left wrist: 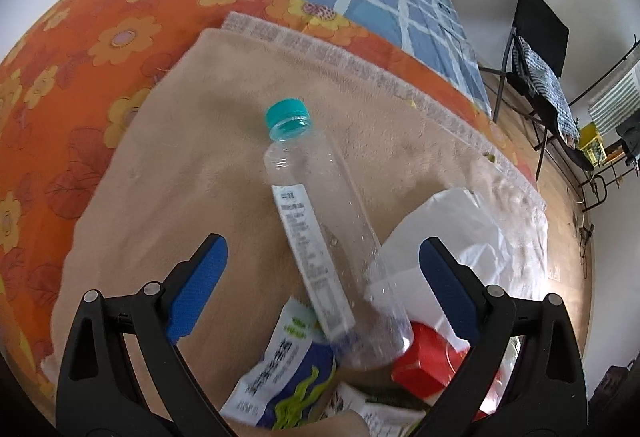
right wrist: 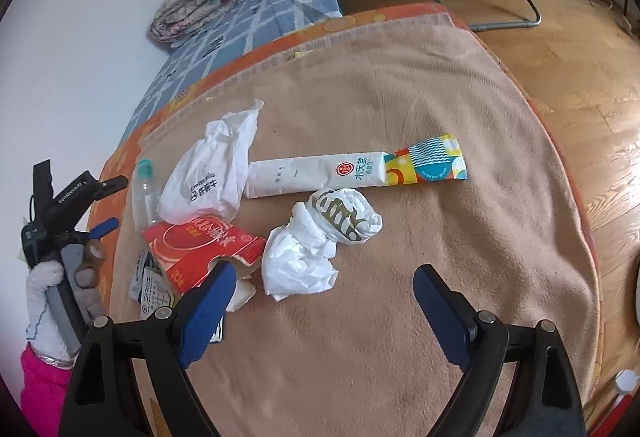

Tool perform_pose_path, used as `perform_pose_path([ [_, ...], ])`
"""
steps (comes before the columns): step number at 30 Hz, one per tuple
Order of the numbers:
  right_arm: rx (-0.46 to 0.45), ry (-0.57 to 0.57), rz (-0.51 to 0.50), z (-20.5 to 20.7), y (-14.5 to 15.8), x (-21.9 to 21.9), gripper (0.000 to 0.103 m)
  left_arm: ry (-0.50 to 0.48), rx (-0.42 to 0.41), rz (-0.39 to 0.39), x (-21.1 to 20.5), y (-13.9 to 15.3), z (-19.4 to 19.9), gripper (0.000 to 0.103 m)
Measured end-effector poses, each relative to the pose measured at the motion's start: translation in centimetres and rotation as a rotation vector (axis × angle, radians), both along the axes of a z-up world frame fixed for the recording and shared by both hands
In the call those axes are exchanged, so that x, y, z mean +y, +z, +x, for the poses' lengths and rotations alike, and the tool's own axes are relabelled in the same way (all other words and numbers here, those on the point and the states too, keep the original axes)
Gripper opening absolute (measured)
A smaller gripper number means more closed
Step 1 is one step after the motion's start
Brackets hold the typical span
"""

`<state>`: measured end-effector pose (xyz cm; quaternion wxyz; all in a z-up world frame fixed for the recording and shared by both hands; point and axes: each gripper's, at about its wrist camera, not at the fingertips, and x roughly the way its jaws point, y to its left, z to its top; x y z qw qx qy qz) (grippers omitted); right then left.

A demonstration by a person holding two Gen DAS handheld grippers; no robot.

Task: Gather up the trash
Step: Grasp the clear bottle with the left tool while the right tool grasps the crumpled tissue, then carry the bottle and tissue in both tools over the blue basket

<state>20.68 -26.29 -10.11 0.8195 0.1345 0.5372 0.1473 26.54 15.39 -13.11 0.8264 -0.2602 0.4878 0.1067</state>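
Clear plastic bottle (left wrist: 320,229), teal-capped, apparently empty so light, smooth and likely slippery, lies among wrappers near the beige blanket's (right wrist: 460,257) left edge, between the wide-open, empty left gripper's (left wrist: 323,281) jaws; best pinched mid-body; right gripper (right wrist: 322,309) likewise open, empty.

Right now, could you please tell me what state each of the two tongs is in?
Left tongs: open, holding nothing, straddling the clear plastic bottle with a teal cap.
Right tongs: open, empty, above the beige blanket.
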Motion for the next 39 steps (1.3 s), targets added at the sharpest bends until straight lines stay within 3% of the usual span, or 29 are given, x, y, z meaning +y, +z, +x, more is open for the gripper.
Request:
perform_pose_path([
  [4, 0.009, -0.021, 0.001, 1.1, -0.7, -0.3, 0.092, 0.019, 0.032, -0.032, 0.4, -1.7, 1.3, 0.077],
  [9, 0.050, -0.053, 0.004, 2.5, -2.1, -0.3, 0.091, 0.034, 0.024, -0.094, 1.0, -2.9, 1.9, 0.072],
  [11, 0.084, -0.059, 0.027, 2.9, -2.9, -0.3, 0.089, 0.029, 0.014, -0.123, 1.0, -3.1, 2.0, 0.063],
  [16, 0.141, -0.072, 0.090, 3.7, -4.3, 0.0, 0.086, 0.038, 0.003, -0.124, 0.9, -3.1, 2.4, 0.062],
  [22, 0.148, -0.084, 0.092, 4.6, -5.4, 0.3, 0.086, 0.046, -0.016, -0.142, 1.2, -3.5, 2.7, 0.062],
  [25, 0.168, -0.082, 0.113, 4.7, -6.1, 0.4, 0.078, 0.049, -0.007, -0.184, 1.2, -4.4, 3.3, 0.062],
  [27, 0.156, -0.063, 0.121, 4.8, -5.9, 0.7, 0.060, 0.048, 0.002, -0.213, 1.2, -5.0, 3.4, 0.062],
  [29, 0.151, -0.044, 0.136, 4.9, -5.6, 1.1, 0.060, 0.048, -0.008, -0.179, 1.0, -4.7, 3.6, 0.058],
  [39, 0.048, -0.041, 0.109, 4.2, -2.8, 1.0, 0.057, 0.071, -0.085, -0.106, 2.3, -1.7, 1.6, 0.058],
])
